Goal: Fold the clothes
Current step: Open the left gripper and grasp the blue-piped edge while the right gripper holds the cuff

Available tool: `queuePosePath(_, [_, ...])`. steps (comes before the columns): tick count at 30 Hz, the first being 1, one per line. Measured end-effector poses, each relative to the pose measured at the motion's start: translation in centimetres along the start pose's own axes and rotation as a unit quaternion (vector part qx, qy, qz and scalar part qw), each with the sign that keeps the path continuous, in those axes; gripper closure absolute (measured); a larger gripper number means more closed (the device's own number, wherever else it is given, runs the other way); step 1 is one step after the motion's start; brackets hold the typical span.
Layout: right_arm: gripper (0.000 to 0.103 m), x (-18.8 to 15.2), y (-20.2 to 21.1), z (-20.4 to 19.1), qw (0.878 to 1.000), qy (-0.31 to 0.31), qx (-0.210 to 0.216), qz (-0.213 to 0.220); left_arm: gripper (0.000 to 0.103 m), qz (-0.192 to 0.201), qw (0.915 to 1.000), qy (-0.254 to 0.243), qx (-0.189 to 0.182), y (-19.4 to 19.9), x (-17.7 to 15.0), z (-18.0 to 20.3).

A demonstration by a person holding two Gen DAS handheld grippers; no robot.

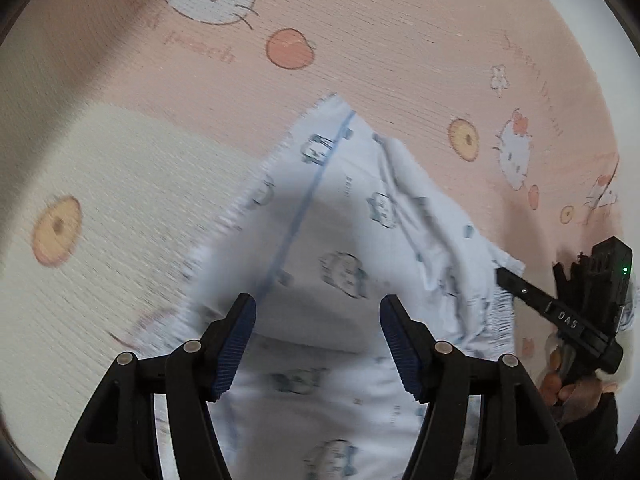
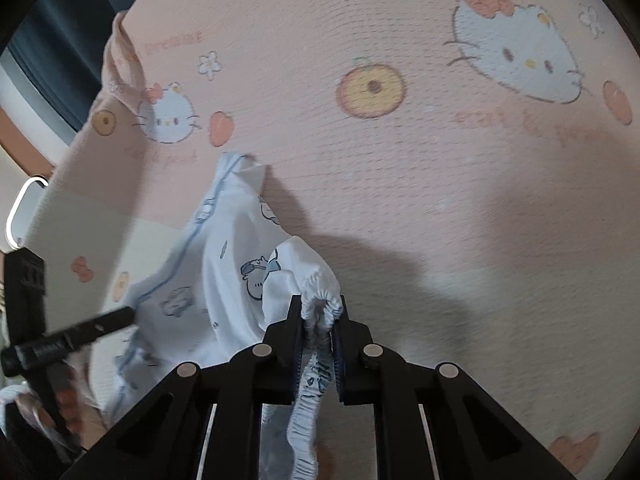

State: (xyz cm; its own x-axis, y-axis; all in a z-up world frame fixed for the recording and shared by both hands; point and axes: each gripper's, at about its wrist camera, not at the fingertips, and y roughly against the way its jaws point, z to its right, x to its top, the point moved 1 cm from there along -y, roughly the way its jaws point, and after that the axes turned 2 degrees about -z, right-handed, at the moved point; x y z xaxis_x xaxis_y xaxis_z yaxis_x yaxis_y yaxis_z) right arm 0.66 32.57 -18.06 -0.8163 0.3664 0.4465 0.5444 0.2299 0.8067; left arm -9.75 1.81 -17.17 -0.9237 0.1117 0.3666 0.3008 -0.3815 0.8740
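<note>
Small white pants with a blue cartoon print and a blue side stripe (image 1: 340, 216) lie on a pink Hello Kitty sheet (image 1: 400, 48). My left gripper (image 1: 318, 312) is open just above the pants, its blue pads apart with cloth between and below them. My right gripper (image 2: 318, 320) is shut on the gathered elastic waistband (image 2: 320, 300) of the pants (image 2: 224, 264), lifting that edge off the sheet. The right gripper also shows in the left wrist view (image 1: 504, 276) at the pants' right edge. The left gripper shows in the right wrist view (image 2: 128, 314) at the left.
The sheet (image 2: 440, 180) spreads wide to the right and far side, with a cream band (image 1: 120, 184) at the left. A dark curtain and window edge (image 2: 60, 40) show beyond the sheet's far left corner.
</note>
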Motion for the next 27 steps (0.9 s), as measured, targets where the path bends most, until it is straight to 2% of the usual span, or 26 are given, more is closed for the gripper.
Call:
queuePosePath(4, [0.092,0.4,0.1,1.3,1.000,-0.004,-0.024,0.005,0.041,-0.009,0.9998,0.015,0.013,-0.9,0.7,-1.6])
queuePosePath(8, [0.092,0.6,0.2,2.5,0.999,-0.013,-0.041,0.006,0.041,-0.006,0.9992,0.039,-0.004,-1.3,0.6,-2.6])
queuePosePath(10, [0.092,0.7,0.2,2.9,0.999,-0.016,-0.048,0.008,0.041,-0.002,0.9993,0.037,-0.001,-1.5,0.9,-2.4])
queuePosePath(12, [0.092,0.8,0.5,3.4,0.998,-0.017,-0.061,0.012,0.041,0.001,0.9995,0.030,0.013,-1.4,1.0,-2.1])
queuePosePath(16, [0.092,0.8,0.9,4.2,0.996,-0.019,-0.089,0.018,0.041,0.010,0.9977,0.004,0.068,-1.1,1.2,-2.0])
queuePosePath(18, [0.092,0.8,1.1,4.8,0.995,-0.030,-0.095,0.019,0.041,0.006,0.9971,0.006,0.075,-1.5,1.3,-2.6])
queuePosePath(25, [0.092,0.9,1.3,6.8,0.992,-0.059,-0.105,0.021,0.041,0.002,0.9975,0.063,0.030,-2.3,1.2,-4.5])
queuePosePath(27, [0.093,0.9,1.4,7.3,0.992,-0.068,-0.105,0.021,0.041,0.005,0.9975,0.064,0.028,-2.2,1.2,-4.6])
